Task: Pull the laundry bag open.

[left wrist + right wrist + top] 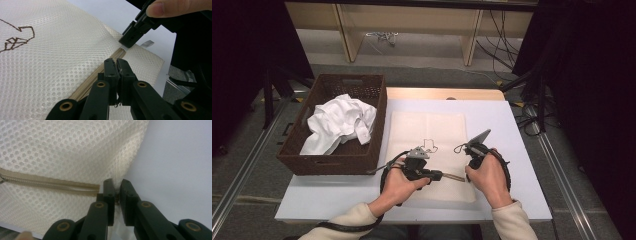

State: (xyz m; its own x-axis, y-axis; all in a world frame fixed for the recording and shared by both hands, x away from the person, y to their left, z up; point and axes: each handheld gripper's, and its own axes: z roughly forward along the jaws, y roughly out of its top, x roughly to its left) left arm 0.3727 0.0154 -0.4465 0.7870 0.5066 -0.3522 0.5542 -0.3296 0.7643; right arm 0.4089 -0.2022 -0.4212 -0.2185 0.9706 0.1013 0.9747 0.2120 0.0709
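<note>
Two grippers at work on one mesh bag, table level. White table top (pixel 512 150) carries everything; bare surface to the right of the bag and along the near edge.

Wicker basket (pixel 362 155), dark brown, sits at the table's left edge, just beside the bag. White cloth (pixel 342 122) lies crumpled inside it, well apart from both grippers.

Mesh bag (pixel 427 125), cream, lies flat at table centre, long side running away from the person. Small dark line motif (pixel 430 145) stitched on the upper face, approx. mid-bag; same motif seen in the left gripper view at far left. Beige zipper (pixel 90 82) runs across the bag's near part, between the two hands; right gripper view shows its closed end (pixel 96 190) stopping short of the bag's right edge.

Left gripper (pixel 116 61): jaws clenched together on the zipper line, pinching at the tape; what exactly sits between the pads is too small to tell. Held in the person's left hand (pixel 399 185), pointing toward the right hand.

Right gripper (pixel 116 182): jaws pressed on a fold of mesh at the bag's near right edge, fabric pulled up between the pads. Person's right hand (pixel 487 177) holds it; its tip is close above the left gripper's tip in the left gripper view.

Metal zip pull (pixel 147 43) lies flat on the table side, just past the right gripper's tip.
</note>
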